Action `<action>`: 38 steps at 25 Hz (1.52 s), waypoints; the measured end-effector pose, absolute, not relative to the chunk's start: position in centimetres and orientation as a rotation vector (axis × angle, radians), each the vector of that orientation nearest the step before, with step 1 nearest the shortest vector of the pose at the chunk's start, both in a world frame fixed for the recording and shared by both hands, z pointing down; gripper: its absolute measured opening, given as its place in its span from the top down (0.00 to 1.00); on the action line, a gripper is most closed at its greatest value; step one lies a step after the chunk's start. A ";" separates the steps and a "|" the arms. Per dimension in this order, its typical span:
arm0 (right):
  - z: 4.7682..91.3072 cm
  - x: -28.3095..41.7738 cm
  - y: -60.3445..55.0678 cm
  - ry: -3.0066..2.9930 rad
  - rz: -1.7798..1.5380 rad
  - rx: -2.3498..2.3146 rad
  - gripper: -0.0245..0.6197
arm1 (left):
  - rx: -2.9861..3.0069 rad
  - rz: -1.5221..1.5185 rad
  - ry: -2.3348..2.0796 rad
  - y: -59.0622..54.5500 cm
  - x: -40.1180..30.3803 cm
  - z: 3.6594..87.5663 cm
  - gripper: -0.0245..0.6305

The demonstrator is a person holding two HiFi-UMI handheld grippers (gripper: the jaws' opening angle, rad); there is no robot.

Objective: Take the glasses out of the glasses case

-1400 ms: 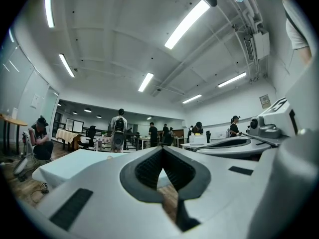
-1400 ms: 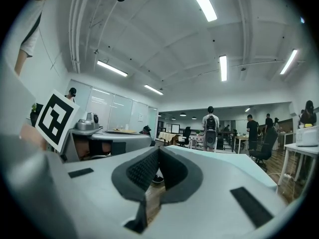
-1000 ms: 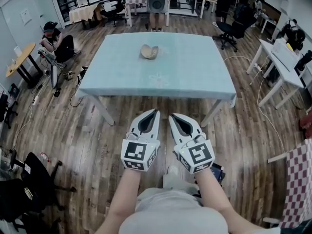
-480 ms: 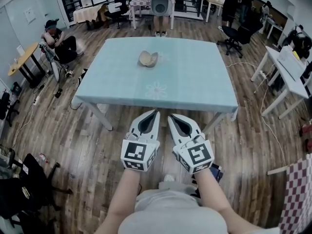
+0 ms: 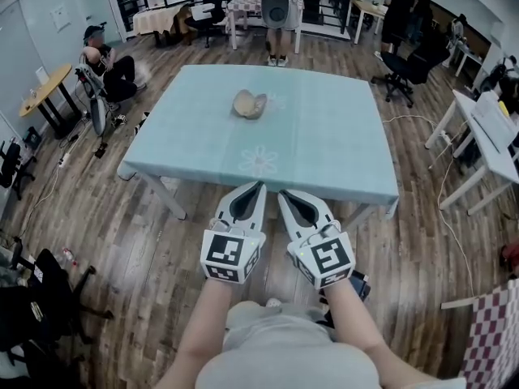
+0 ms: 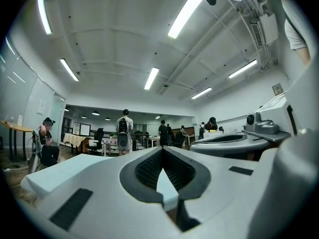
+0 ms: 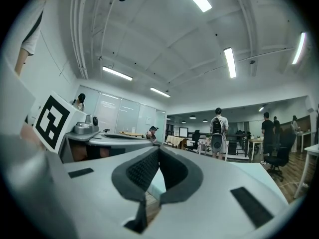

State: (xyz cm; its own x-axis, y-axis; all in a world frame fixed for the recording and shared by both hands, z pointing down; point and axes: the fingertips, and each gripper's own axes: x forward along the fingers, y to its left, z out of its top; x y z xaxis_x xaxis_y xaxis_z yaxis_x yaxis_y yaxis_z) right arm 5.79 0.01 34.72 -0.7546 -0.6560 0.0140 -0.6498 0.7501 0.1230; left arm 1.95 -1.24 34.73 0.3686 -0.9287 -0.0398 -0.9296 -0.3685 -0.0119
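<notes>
Head view: glasses case (image 5: 249,104), beige, lies on the far-left part of the pale blue worktop (image 5: 324,136), well apart from both grippers; left gripper (image 5: 259,186) and right gripper (image 5: 283,194) side by side at near side, each with jaws together, holding nothing

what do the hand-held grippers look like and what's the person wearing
Both the left hand-held gripper and right hand-held gripper are pale grey pointed shells with dark ribbed pads inside. Each carries a cube of black-and-white square markers. The top worn is light and short-sleeved.
</notes>
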 end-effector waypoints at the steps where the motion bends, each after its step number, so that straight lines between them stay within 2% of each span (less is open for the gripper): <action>1: 34.7 5.8 -0.4 -2.887 -0.172 1.077 0.95 | -2.569 0.037 1.748 -1.6 1.9 34.8 0.95; 19: 35.5 5.7 -5.3 -2.879 -0.165 1.083 0.95 | -2.564 0.033 1.774 -6.1 1.2 35.9 0.95; 38: 37.0 0.9 -16.7 -2.848 -0.064 1.185 0.95 | -2.605 0.016 1.697 -17.6 -4.5 36.7 0.95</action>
State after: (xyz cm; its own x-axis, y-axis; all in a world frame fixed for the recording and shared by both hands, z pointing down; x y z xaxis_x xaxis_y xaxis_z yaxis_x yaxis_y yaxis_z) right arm 0.89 -16.73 37.03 -0.7036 -0.7097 0.0363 -0.7073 0.7044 0.0596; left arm -4.50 -17.58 36.67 0.4043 -0.9142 -0.0264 -0.9146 -0.4038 -0.0215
